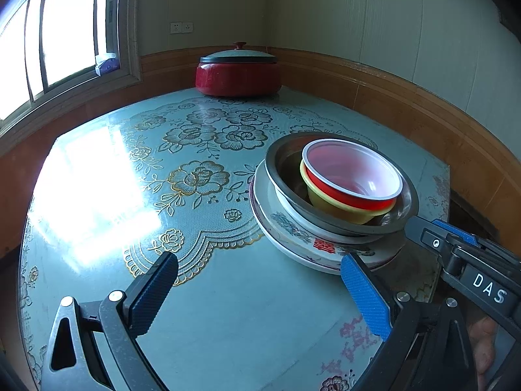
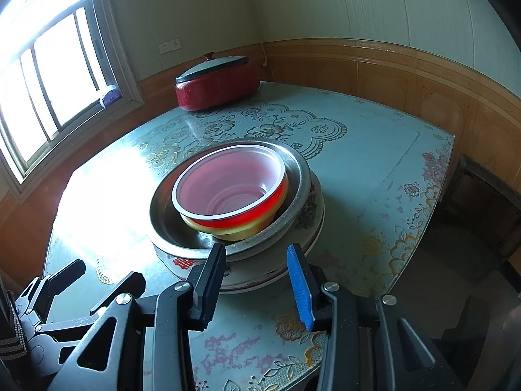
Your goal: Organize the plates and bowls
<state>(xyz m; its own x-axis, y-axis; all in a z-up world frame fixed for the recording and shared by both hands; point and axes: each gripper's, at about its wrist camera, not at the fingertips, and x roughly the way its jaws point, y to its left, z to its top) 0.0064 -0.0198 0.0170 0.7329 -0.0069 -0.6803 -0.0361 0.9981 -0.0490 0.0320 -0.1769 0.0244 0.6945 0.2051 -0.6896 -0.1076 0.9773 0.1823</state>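
Observation:
One stack stands on the table: patterned plates (image 1: 302,244) (image 2: 309,208) at the bottom, a steel bowl (image 1: 280,163) (image 2: 162,215) on them, then a yellow bowl (image 1: 329,203) (image 2: 241,231) with a red bowl (image 1: 353,179) (image 2: 234,189) nested in it. My left gripper (image 1: 260,267) is open and empty, to the left of the stack; its blue finger is close to the plate rim. My right gripper (image 2: 257,257) is open and empty just in front of the stack. It also shows in the left wrist view (image 1: 420,231), its tip at the steel bowl's rim.
A red lidded pot (image 1: 237,71) (image 2: 215,84) sits at the table's far corner by the wall. The floral glass-topped table (image 1: 130,195) (image 2: 374,179) stands under a window (image 1: 49,39). A dark stool (image 2: 488,202) stands off the right edge.

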